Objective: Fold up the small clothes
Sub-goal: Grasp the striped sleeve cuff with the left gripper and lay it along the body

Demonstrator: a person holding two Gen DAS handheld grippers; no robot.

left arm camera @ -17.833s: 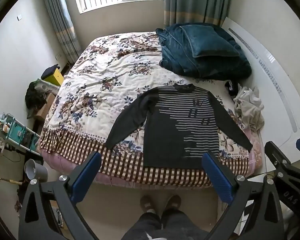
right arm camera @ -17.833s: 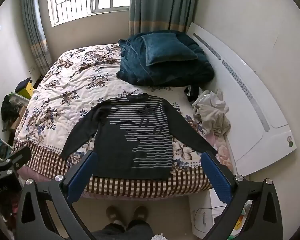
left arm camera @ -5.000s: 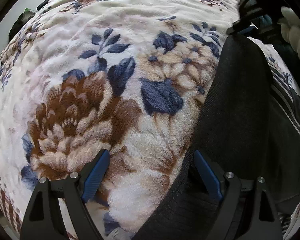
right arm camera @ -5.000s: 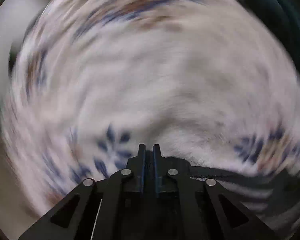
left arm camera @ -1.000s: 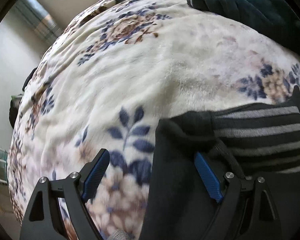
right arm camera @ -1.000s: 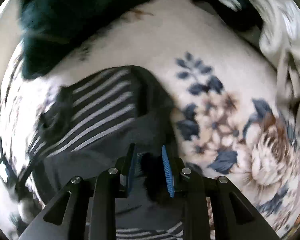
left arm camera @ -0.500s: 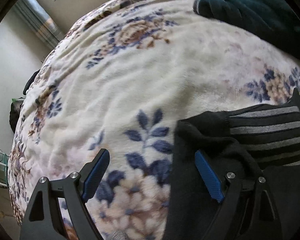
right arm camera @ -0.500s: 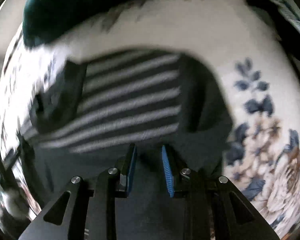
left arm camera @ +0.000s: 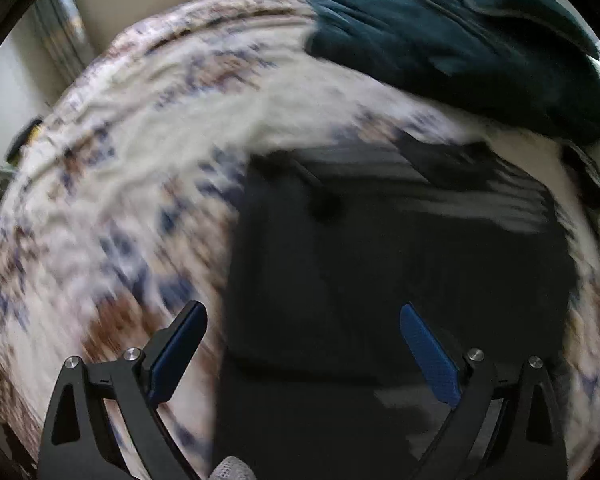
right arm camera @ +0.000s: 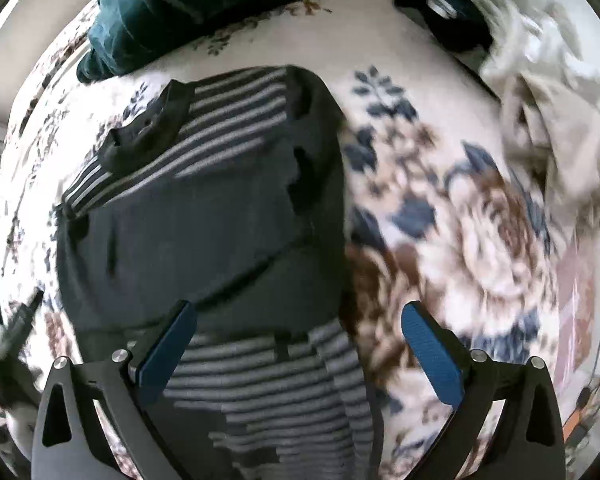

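The dark striped sweater [left arm camera: 400,248] lies on the floral bed cover [left arm camera: 120,168] with both sleeves folded in across its body. In the right wrist view the sweater [right arm camera: 204,216] shows its collar at the upper left and the stripes at the bottom. My left gripper [left arm camera: 304,352] is open and empty above the sweater's lower left part. My right gripper [right arm camera: 300,352] is open and empty above the sweater's right edge. The left view is blurred by motion.
A teal quilt and pillow [left arm camera: 460,36] are piled at the head of the bed, just beyond the sweater. A crumpled beige garment [right arm camera: 552,120] lies at the right bed edge. A dark object [right arm camera: 440,12] lies near it.
Both grippers have pulled back and up from the sweater's shoulders. The right gripper, nearly shut on the fabric before, has opened wide and let go. The sleeves now lie folded inward.
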